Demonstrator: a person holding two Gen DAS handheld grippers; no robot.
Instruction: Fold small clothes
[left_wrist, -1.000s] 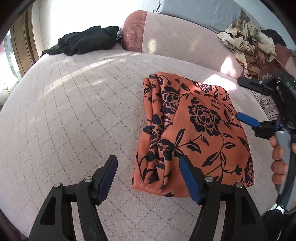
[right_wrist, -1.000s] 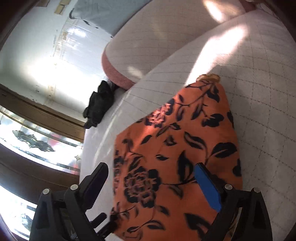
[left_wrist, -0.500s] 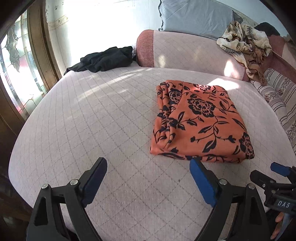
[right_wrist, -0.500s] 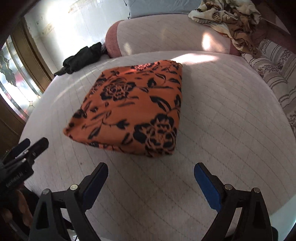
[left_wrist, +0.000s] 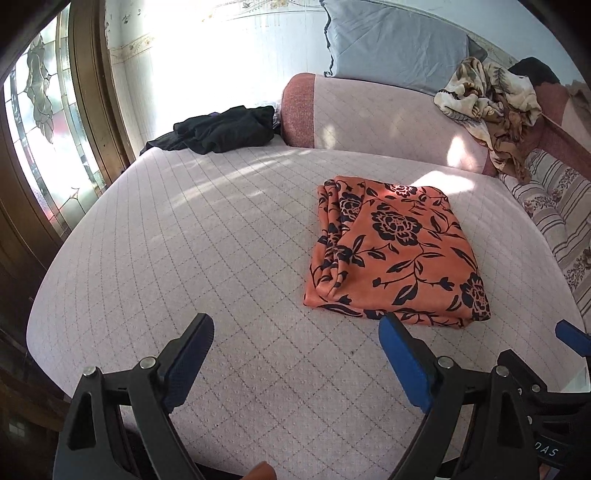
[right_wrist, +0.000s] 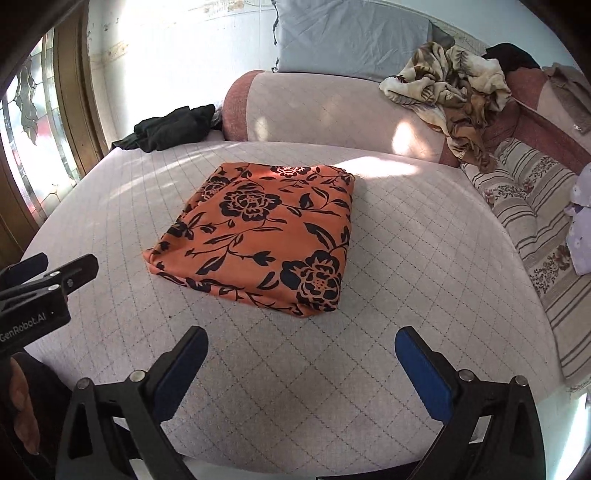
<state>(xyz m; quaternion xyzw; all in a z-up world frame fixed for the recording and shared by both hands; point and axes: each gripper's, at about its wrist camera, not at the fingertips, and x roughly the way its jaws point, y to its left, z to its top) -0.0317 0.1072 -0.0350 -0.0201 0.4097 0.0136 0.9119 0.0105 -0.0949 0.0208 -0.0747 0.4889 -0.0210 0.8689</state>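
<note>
Both spread wide, nothing pinched: left claw (left_wrist: 295, 354), right claw (right_wrist: 301, 363), just been opening. Folded orange cloth (right_wrist: 258, 236) straight ahead; left one maybe nearer.

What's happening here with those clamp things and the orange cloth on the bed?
A person is folding clothes with a two-finger gripper in each hand. The orange flowered cloth lies folded into a neat rectangle on the quilted bed. Both the left gripper and the right gripper hang open and empty on the near side of it, their jaws having just been opening, nothing between them. A black garment and a crumpled beige patterned one lie unfolded further back.
</note>
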